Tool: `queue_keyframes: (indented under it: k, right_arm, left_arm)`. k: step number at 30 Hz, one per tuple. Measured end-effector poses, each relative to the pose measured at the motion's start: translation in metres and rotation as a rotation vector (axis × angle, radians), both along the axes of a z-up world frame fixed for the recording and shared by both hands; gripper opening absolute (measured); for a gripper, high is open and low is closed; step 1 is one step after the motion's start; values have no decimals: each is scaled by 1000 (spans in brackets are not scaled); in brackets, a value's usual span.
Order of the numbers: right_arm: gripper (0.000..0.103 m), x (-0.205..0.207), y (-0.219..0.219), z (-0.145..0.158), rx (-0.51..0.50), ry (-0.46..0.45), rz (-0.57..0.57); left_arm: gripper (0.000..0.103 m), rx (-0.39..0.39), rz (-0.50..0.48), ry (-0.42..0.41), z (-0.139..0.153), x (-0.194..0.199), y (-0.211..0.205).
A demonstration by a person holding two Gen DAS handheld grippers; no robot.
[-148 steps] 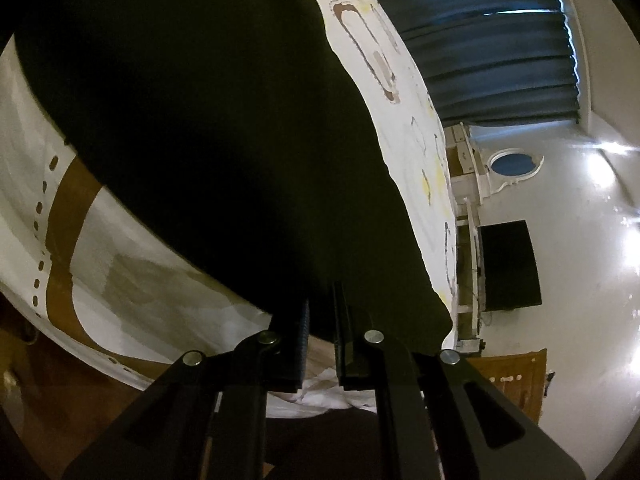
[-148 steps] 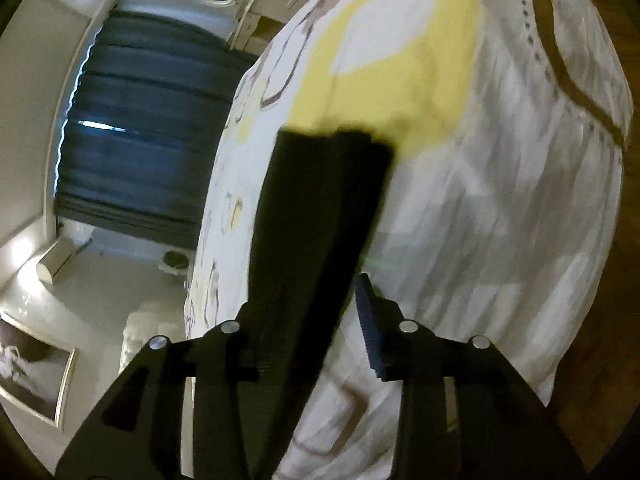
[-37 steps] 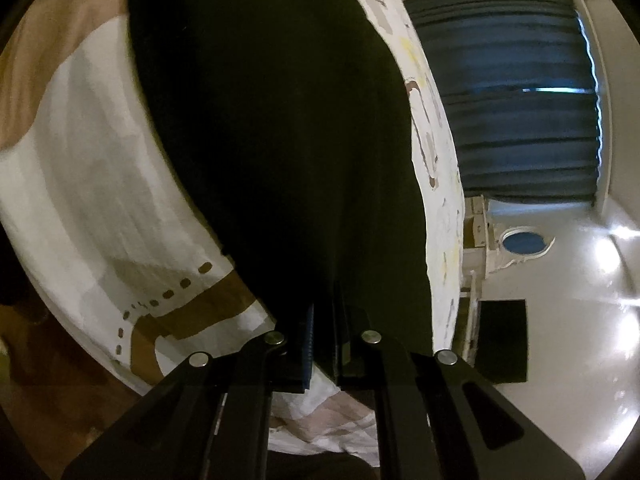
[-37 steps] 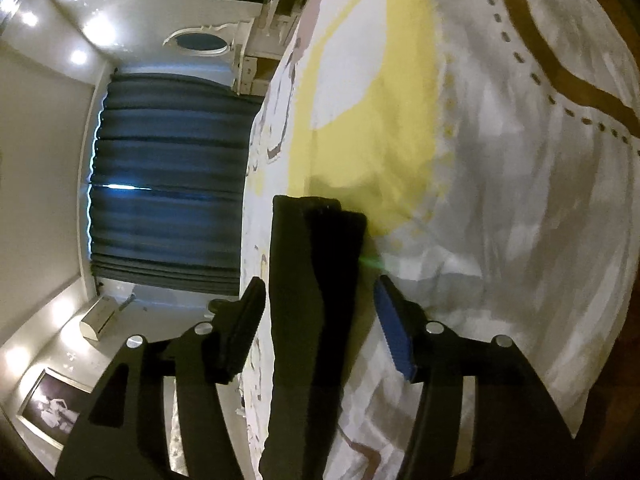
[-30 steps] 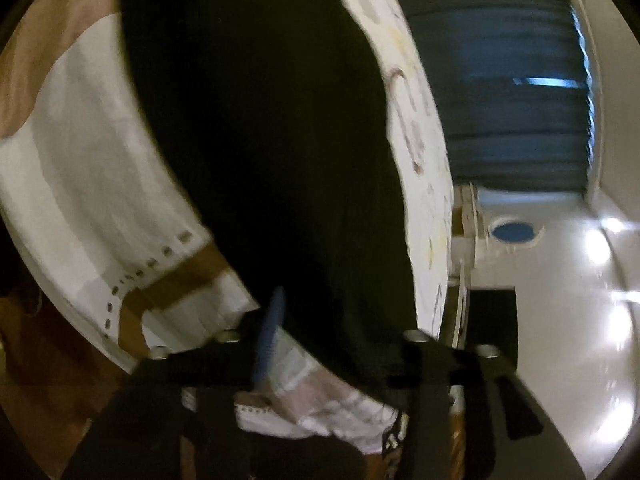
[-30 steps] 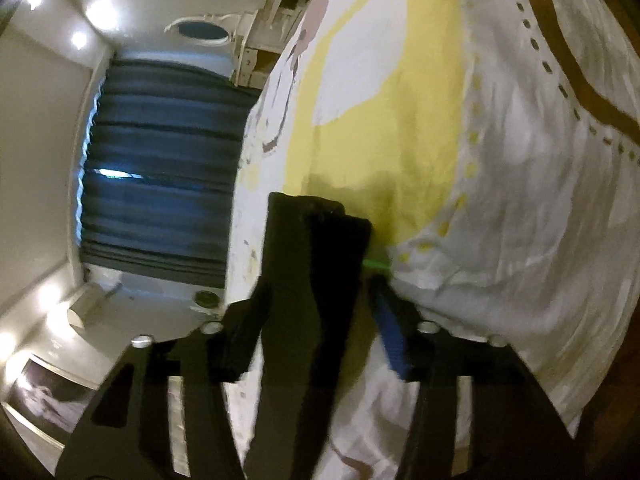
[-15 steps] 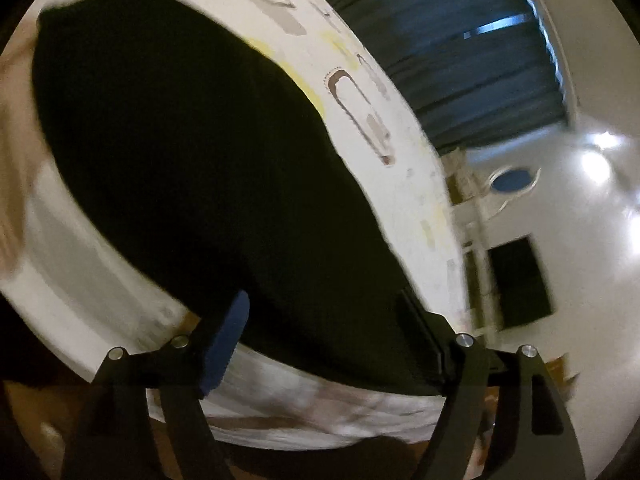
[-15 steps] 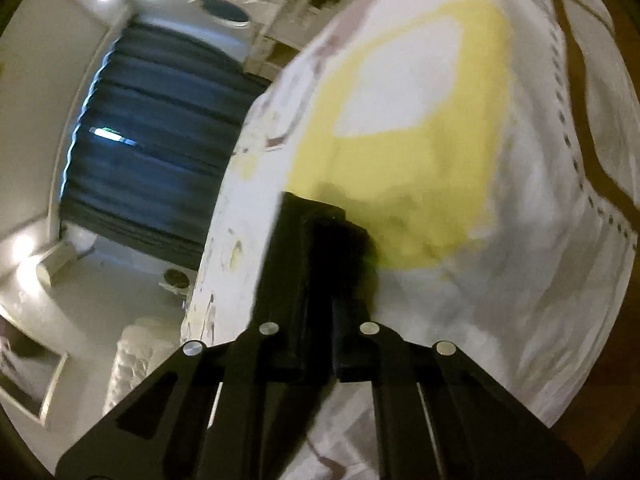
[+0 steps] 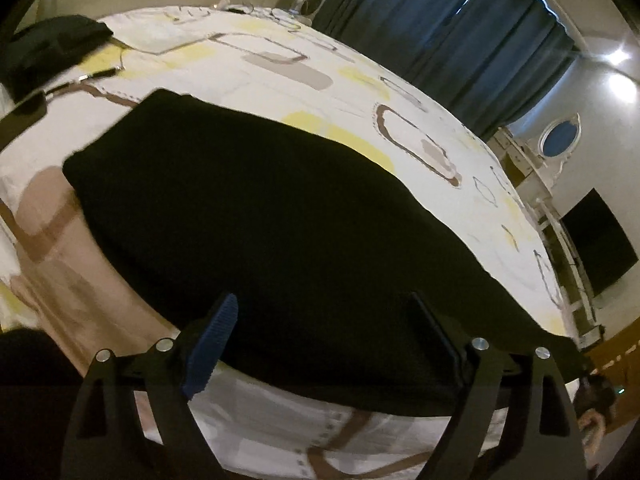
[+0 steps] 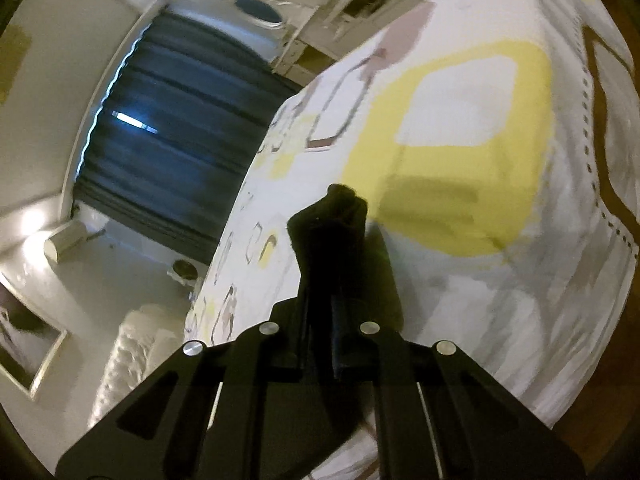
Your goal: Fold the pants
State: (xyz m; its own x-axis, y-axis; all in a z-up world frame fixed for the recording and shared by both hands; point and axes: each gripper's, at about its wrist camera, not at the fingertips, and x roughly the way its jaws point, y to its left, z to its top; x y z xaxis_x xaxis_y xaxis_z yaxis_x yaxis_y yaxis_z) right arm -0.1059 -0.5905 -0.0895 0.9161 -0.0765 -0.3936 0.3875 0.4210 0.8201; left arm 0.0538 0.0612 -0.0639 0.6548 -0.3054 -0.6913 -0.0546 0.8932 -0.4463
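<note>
Black pants (image 9: 256,216) lie flat on a bed with a white, yellow and brown patterned cover (image 9: 304,80). My left gripper (image 9: 324,320) is open and empty, its jaws wide apart over the pants' near edge. My right gripper (image 10: 326,320) is shut on the leg end of the pants (image 10: 332,224) and holds it bunched up above the bed cover (image 10: 460,128).
Another dark garment (image 9: 52,44) lies at the far left of the bed, next to a dark flat object (image 9: 24,116). Dark curtains (image 9: 460,28) hang behind the bed. A shelf unit (image 9: 560,216) and a dark screen (image 9: 600,240) stand at the right.
My left gripper let go of the pants, opened wide and drew back. My right gripper, open around the leg end, shut on it and lifted it off the cover.
</note>
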Motion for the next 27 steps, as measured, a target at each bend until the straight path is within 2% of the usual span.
queue_keyframes:
  k: [7,9,12,20,24,27]
  right_arm:
    - [9,8,23,22,-82,36,45]
    - [9,10,31,29,-101,39,63]
    - [9,18,51,39,-137,44,98]
    - [9,50,109,59,-236,63,229]
    - [9,65,139,60,-247,76,301]
    - [9,74,163,57,-254,88,346]
  left_arm:
    - [86,40,-16,-54,7,-1,15]
    - [86,40,-45,-101,14,-4,18]
    - [86,100,-48,-140,19,-4,24]
    - [86,150,-66,-105,-1,5,34]
    - [86,202,-74,-71,-21,3,34]
    - [86,197,-73,-90,-23,1,35]
